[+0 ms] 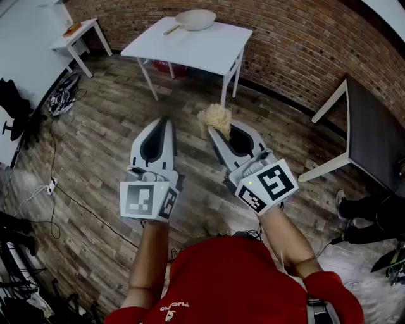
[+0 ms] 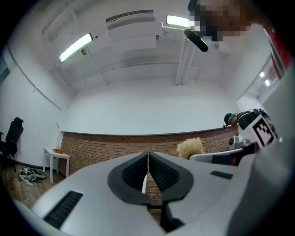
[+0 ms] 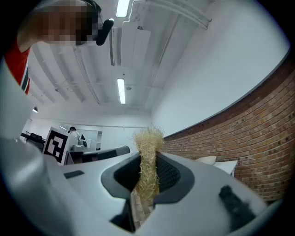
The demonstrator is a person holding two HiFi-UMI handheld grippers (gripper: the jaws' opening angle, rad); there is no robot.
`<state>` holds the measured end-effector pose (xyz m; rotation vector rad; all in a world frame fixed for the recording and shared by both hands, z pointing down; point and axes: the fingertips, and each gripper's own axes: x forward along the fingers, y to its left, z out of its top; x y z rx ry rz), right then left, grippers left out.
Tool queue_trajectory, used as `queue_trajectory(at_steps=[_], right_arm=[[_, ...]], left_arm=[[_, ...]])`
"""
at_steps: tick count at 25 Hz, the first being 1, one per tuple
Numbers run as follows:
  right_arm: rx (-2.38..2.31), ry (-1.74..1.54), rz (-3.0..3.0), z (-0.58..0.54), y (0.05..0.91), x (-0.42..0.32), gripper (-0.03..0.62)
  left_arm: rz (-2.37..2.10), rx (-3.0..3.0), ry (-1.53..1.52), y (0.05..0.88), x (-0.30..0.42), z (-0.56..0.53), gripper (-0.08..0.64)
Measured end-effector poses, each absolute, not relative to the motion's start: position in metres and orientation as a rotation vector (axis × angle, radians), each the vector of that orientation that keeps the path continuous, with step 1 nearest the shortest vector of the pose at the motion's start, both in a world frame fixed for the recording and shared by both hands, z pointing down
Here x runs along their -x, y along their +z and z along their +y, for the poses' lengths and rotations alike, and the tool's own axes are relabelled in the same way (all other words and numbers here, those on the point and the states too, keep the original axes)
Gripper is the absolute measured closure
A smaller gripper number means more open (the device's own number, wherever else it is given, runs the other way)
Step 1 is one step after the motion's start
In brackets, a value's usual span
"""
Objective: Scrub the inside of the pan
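Note:
A cream pan (image 1: pixel 193 19) with a wooden handle rests on the white table (image 1: pixel 209 50) by the far brick wall, a good way ahead of both grippers. My right gripper (image 1: pixel 216 131) is shut on a straw-coloured scrubber (image 1: pixel 214 119), a fibrous tuft that sticks out past the jaw tips (image 3: pixel 147 152). My left gripper (image 1: pixel 162 121) is held beside it, shut with nothing between its pads (image 2: pixel 148 168). Both are raised over the wooden floor, pointing toward the table. The scrubber (image 2: pixel 189 147) also shows at the right in the left gripper view.
A small white side table (image 1: pixel 76 37) stands at the far left. A dark table (image 1: pixel 373 136) with white legs is at the right. Cables and gear (image 1: pixel 60 98) lie along the left wall. A person's dark shoes (image 1: pixel 357 209) show at the right edge.

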<state>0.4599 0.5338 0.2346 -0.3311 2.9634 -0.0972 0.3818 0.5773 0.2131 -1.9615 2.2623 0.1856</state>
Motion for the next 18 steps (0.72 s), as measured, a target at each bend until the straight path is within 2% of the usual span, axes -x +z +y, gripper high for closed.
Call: queue_trajectory(at_steps=[18], right_arm=[[0.324, -0.123, 2.956, 0.542, 0.250, -0.440, 0.505]], left_arm=[[2.246, 1.977, 0.214, 0.227, -0.364, 0.589, 0.540]])
